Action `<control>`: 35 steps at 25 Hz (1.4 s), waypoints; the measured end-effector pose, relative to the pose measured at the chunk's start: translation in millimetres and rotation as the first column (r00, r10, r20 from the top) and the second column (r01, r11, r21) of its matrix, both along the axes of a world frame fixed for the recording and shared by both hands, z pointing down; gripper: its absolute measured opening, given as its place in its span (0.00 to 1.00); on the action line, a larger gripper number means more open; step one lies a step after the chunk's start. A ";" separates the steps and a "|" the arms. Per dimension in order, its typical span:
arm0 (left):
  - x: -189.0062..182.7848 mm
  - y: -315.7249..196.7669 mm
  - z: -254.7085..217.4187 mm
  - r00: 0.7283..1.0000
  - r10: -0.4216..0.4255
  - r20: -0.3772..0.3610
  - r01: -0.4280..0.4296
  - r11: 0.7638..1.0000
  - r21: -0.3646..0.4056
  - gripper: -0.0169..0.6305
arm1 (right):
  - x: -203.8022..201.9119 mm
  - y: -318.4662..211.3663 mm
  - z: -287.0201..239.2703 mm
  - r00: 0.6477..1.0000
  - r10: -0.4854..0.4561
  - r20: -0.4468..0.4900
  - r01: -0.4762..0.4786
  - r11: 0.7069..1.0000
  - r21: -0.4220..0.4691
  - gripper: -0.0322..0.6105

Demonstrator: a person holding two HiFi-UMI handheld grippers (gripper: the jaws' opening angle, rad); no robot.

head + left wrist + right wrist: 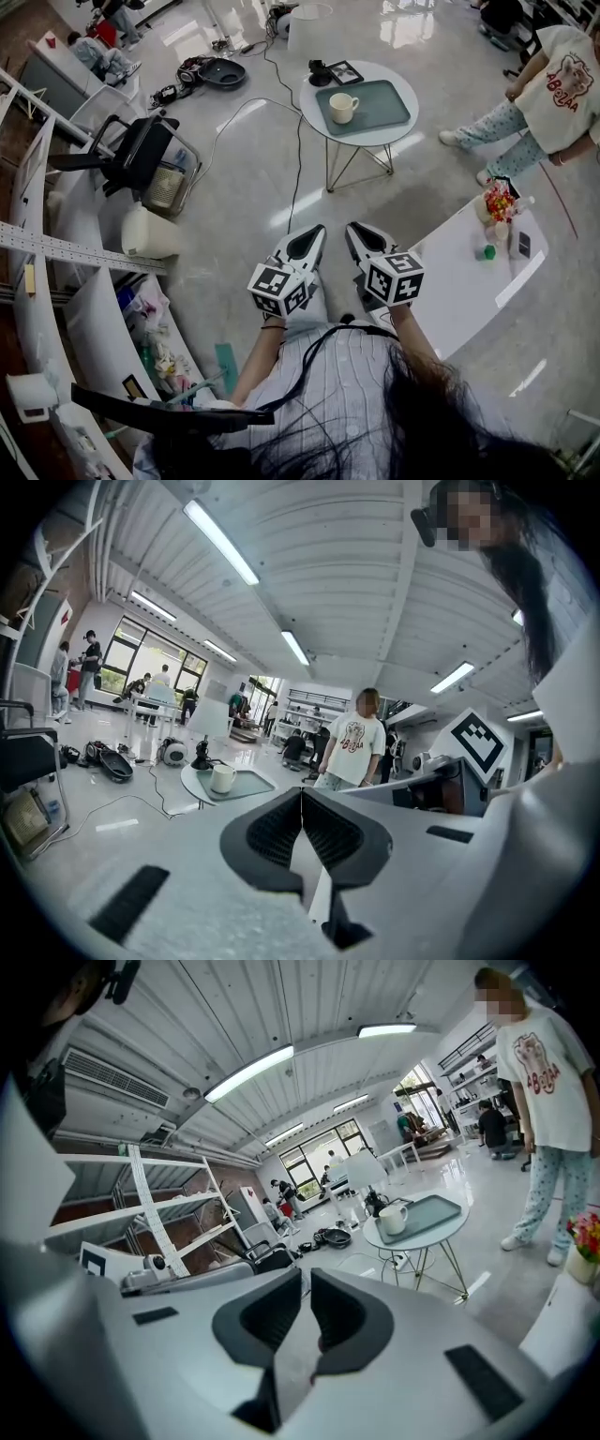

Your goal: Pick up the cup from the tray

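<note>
**Well short of the cup, both tongs closed and empty**

Underneath everything, a pale glossy floor [244,169] is seen, with a round surface [375,140] on thin wire legs standing on it. A long white surface [459,281] is placed to the right of the round surface and nearer to the wearer of the head camera. A bunch of flowers [499,200] is carried on the end of it that lies closest to the round surface. A standing person [562,84] in a pale printed shirt is found to the right of the round surface, apart from it.

A grey-green tray [380,105] is laid on the round surface and covers much of its top. The left tongs [316,231] and the right tongs [357,229] are held side by side, well apart from the round surface and aimed toward it. In the left gripper view the jaws are pressed together, with nothing between them. In the right gripper view the jaws are drawn in to a thin slit, likewise with nothing gripped.

The cup [342,107], cream-white, is set upright on the left part of the tray, touched by neither pair of tongs. A small picture frame [344,72] is propped at the far edge of the round surface, just beyond the tray.
</note>
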State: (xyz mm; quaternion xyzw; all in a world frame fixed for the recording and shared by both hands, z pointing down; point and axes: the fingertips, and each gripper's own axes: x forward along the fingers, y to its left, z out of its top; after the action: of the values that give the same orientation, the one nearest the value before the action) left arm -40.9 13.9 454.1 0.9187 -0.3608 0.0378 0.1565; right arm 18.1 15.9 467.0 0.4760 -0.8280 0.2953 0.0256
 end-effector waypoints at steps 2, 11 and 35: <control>-0.4 -19.1 2.3 1.000 0.024 0.010 -0.024 1.000 -0.010 0.05 | -2.5 -19.2 -3.3 1.000 0.013 0.024 -0.013 1.000 0.010 0.13; -19.8 -102.9 0.5 0.994 0.107 0.027 -0.106 0.994 -0.031 0.05 | -21.8 -106.5 -2.6 0.996 0.084 0.032 -0.083 0.996 -0.012 0.13; -60.0 -239.4 16.8 0.980 0.181 -0.086 -0.188 0.978 -0.091 0.05 | -36.5 -224.3 6.5 0.970 0.243 -0.016 -0.244 0.968 -0.059 0.13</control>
State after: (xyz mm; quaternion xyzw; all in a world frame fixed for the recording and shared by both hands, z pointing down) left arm -100.9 -225.4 470.9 0.9401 -0.2652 0.0343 0.2114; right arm -18.4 -208.4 473.4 0.5742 -0.7539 0.3192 0.0072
